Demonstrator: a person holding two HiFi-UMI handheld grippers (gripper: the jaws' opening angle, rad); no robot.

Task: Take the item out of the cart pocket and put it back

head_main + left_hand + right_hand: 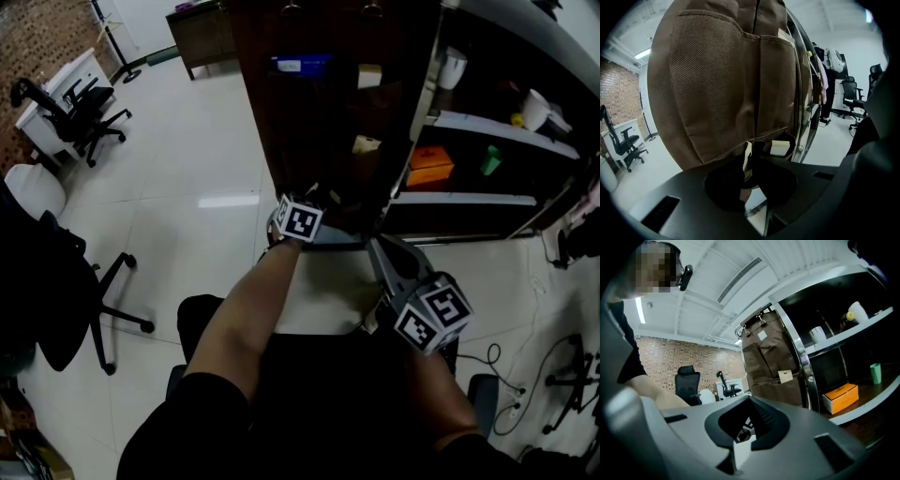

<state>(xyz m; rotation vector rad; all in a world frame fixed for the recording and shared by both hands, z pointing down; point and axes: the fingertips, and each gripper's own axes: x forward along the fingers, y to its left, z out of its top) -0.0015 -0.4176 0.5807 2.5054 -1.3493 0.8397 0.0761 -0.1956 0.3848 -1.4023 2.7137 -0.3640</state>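
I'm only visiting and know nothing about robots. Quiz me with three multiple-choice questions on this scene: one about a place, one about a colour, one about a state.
1. Where is the orange box?
A. on the floor
B. on a shelf right of the hanging pockets
C. inside a pocket

2. What colour is the hanging pocket organiser?
A. blue
B. brown
C. white

3. What are the left gripper's fingers doing?
A. closed on a thin cream packet
B. wide apart, empty
C. closed on a chair

Answers:
1. B: the box lies on the shelf.
2. B: its fabric is brown.
3. A: the packet's edge shows between the fingers.
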